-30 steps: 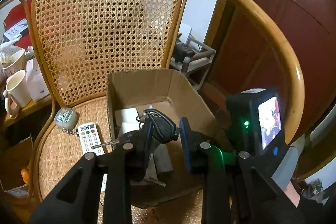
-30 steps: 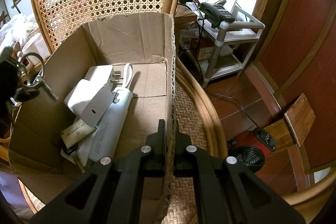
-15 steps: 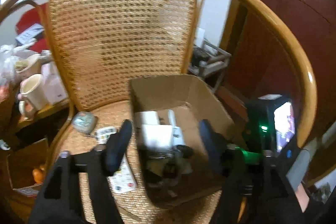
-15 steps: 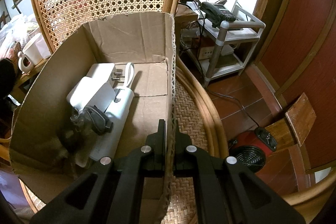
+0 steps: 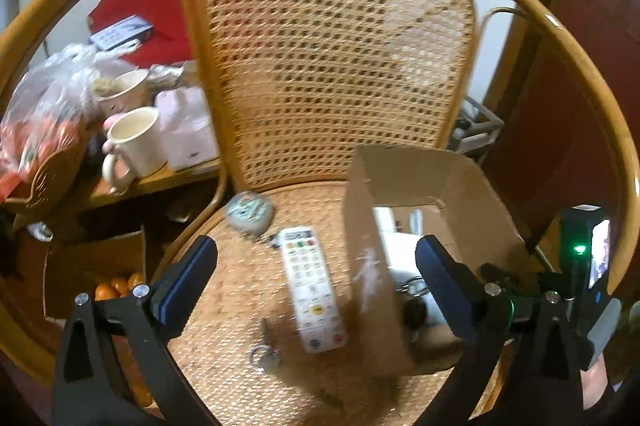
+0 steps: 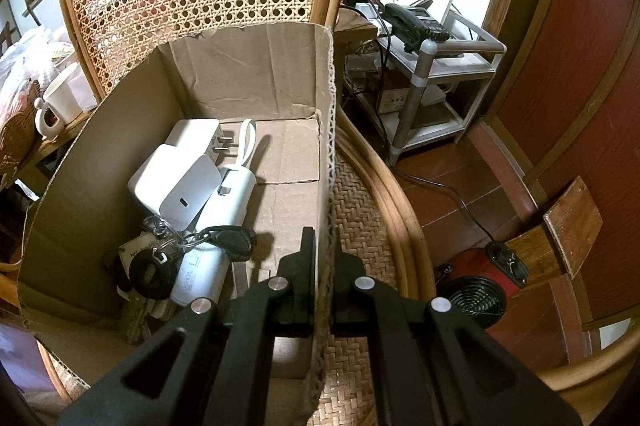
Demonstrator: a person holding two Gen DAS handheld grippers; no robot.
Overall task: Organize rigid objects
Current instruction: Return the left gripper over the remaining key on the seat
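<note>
Box (image 6: 120, 186) sits on the woven seat of the chair (image 5: 336, 50), and my right gripper (image 6: 322, 266) is pressed together on its right wall, the cardboard edge pinched between the jaws. Inside it, against the left wall, lie two white chargers (image 6: 176, 182) stacked one on the other, a white cylinder (image 6: 224, 218) with a loop strap beside them, and a bunch of black keys (image 6: 192, 250) draped over the cylinder's near end (a card with print lies under the lot, too hidden to read).

My left gripper (image 5: 316, 274) is opening, its jaws spread wide with nothing between the pads. It hangs over the seat to the left of the box. Between its fingers in the left wrist view I see a white remote (image 5: 312, 290) lying flat on the seat, just beside the box's left wall. A small round thing (image 5: 250, 212) on a chain lies beyond the remote's far end, and a loose key with a ring (image 5: 264, 350) lies near the remote's near end, apart from it.

Left of the chair stands a low table (image 5: 160, 182) with a cream mug (image 5: 134, 146), a second cup (image 5: 120, 90) and a bag of fruit (image 5: 40, 130). That view is blurred, so finer detail there I cannot tell.
</note>
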